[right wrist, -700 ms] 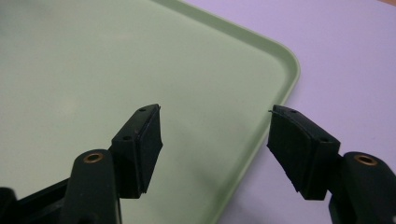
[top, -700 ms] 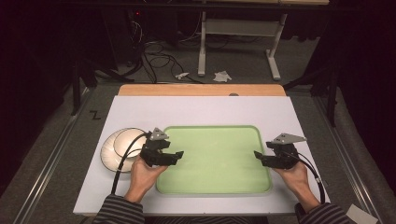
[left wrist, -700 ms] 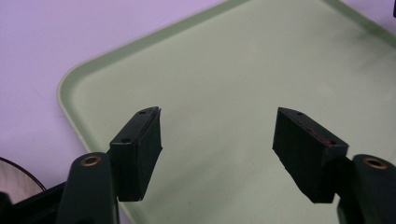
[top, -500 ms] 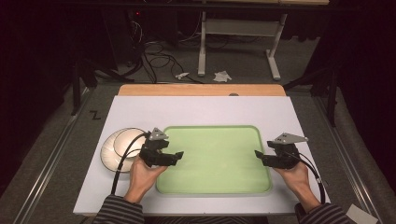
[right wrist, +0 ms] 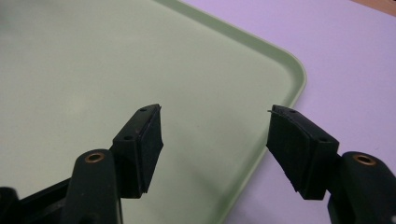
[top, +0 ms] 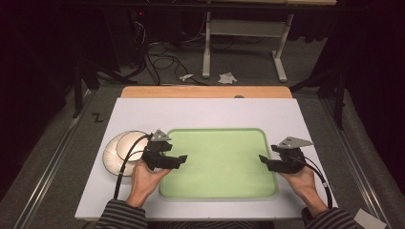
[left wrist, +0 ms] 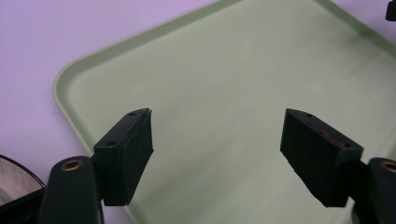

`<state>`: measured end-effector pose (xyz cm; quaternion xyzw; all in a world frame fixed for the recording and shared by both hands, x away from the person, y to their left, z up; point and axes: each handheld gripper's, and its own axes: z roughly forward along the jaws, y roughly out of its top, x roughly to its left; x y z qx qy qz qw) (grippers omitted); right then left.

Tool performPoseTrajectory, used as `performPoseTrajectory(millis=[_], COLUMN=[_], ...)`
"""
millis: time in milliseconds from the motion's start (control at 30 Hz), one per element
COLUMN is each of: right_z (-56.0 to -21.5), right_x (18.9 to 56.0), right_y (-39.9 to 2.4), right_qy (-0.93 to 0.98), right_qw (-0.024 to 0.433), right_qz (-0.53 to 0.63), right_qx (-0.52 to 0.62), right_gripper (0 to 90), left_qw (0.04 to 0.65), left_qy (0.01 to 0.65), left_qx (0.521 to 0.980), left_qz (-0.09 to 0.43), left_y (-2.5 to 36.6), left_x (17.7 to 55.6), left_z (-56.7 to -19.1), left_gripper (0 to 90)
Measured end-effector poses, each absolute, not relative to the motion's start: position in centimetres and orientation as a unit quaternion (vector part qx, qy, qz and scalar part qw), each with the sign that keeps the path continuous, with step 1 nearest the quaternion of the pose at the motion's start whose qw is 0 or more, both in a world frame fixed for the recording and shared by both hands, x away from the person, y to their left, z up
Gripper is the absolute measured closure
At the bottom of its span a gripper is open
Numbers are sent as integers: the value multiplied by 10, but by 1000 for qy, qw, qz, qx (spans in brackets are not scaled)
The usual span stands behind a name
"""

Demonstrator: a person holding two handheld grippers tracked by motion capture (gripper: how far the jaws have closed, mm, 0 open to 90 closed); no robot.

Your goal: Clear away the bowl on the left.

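A pale green tray (top: 219,195) lies in the middle of the white table, with nothing in it. My left gripper (top: 183,158) hovers over the tray's left edge, pointing right. Its jaws stand wide apart with bare tray (left wrist: 219,70) between them, and my left gripper (left wrist: 217,140) is open. My right gripper (top: 261,159) hovers over the tray's right edge, pointing left. It is open too: in the right gripper view my right gripper (right wrist: 215,135) has only the tray's far right corner (right wrist: 294,74) beyond its jaws.
A stack of white plates (top: 114,150) sits left of the tray, beside my left hand; its rim (left wrist: 14,175) shows in the left gripper view. A wooden strip (top: 205,92) edges the table's far side. Cables and a desk frame (top: 243,28) stand on the floor beyond.
Both grippers have lowered slightly toward the near side of the tray. Their jaws stay apart.
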<state>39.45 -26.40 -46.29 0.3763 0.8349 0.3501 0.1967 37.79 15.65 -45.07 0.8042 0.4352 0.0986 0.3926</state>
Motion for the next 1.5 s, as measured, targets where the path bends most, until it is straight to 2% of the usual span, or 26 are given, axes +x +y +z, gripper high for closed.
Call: performPoseTrajectory(millis=[167, 533, 1200, 1500], right_z=[-464, -463, -464, -461], right_x=[396, 395, 397, 396], right_y=[-264, -264, -265, -267], right_qy=[836, 838, 837, 829], right_qw=[196, 196, 194, 195], right_qz=[346, 344, 338, 352], right_qx=[377, 377, 383, 387], right_gripper=[369, 372, 386, 378], left_qw=[407, 395, 384, 391], left_qy=[434, 444, 464, 477], left_qx=[796, 794, 785, 772], left_qz=[109, 125, 145, 155], left_y=[159, 163, 179, 192], left_x=[375, 374, 376, 376], left_z=[-446, -443, -431, -425], left_gripper=[296, 326, 299, 317])
